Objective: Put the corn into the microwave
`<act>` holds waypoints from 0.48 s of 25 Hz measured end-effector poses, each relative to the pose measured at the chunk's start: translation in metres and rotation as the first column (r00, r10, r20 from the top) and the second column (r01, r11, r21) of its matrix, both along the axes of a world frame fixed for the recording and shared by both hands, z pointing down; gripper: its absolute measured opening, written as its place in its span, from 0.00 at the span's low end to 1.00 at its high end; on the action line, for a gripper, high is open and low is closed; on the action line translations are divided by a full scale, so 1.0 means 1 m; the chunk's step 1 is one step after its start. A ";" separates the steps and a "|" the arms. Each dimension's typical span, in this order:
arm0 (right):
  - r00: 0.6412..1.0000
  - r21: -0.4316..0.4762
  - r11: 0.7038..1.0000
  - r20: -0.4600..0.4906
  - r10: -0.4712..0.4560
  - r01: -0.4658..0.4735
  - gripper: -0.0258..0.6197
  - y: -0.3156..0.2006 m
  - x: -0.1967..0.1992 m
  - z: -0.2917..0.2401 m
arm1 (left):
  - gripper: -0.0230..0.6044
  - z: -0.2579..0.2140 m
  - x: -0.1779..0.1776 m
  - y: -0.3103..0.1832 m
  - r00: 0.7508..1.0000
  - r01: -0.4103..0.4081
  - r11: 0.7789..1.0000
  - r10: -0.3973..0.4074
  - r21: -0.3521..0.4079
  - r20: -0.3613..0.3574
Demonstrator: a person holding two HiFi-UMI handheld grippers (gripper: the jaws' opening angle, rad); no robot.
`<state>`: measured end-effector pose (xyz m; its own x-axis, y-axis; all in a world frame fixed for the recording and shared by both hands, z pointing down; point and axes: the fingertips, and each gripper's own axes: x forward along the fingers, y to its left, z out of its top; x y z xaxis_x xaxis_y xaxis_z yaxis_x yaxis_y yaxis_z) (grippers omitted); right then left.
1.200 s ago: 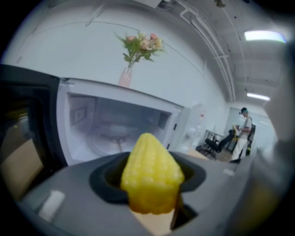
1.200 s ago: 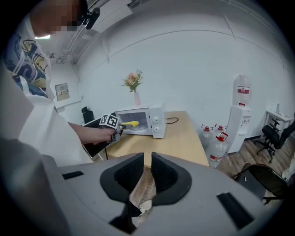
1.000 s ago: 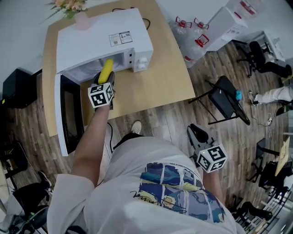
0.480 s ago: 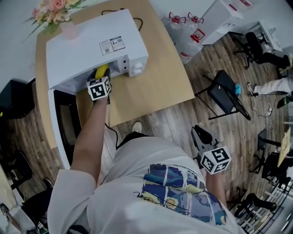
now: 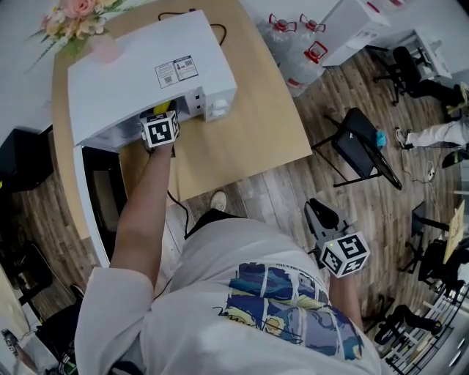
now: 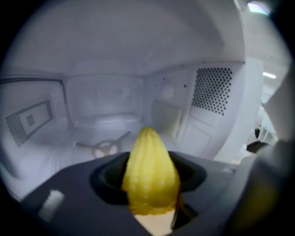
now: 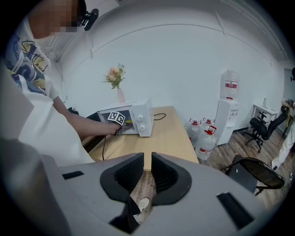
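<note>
The yellow corn (image 6: pixel 150 175) points tip-first into the white microwave (image 5: pixel 146 69), whose door (image 5: pixel 99 198) hangs open to the left. My left gripper (image 6: pixel 148 179) is shut on the corn and reaches into the cavity, above the floor with its bare turntable hub (image 6: pixel 103 147). In the head view my left gripper (image 5: pixel 163 121) sits at the opening, and only a sliver of corn (image 5: pixel 167 108) shows under the roof. My right gripper (image 5: pixel 322 217) hangs low by my right side, over the wooden floor; its jaws (image 7: pixel 147 173) are together and hold nothing.
The microwave stands on a wooden table (image 5: pixel 242 132) with a pink flower vase (image 5: pixel 73 22) behind it. Water bottles (image 5: pixel 308 51) and a folded black chair (image 5: pixel 359 157) stand on the floor to the right. A black box (image 5: pixel 26 150) sits left of the table.
My left gripper has pushed forward and down with the corn, from the microwave's opening into its cavity, so the roof now hides most of the corn. The right gripper has stayed put.
</note>
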<state>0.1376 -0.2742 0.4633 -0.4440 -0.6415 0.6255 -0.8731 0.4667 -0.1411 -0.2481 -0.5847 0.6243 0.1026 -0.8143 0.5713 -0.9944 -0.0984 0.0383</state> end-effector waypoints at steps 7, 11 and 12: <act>1.000 -0.004 1.000 0.016 -0.002 0.002 0.11 0.000 -0.004 0.005 | 0.44 0.008 0.000 -0.002 0.996 -0.011 0.999 0.016 -0.048 0.089; 1.000 -0.008 1.000 0.024 0.007 -0.007 0.11 0.005 -0.003 0.006 | 0.46 0.010 -0.003 -0.004 0.994 0.008 0.998 -0.001 -0.063 0.111; 1.000 -0.007 1.000 0.026 0.010 -0.010 0.11 0.006 -0.002 0.006 | 0.46 0.011 -0.003 -0.003 0.994 0.010 0.998 -0.003 -0.066 0.109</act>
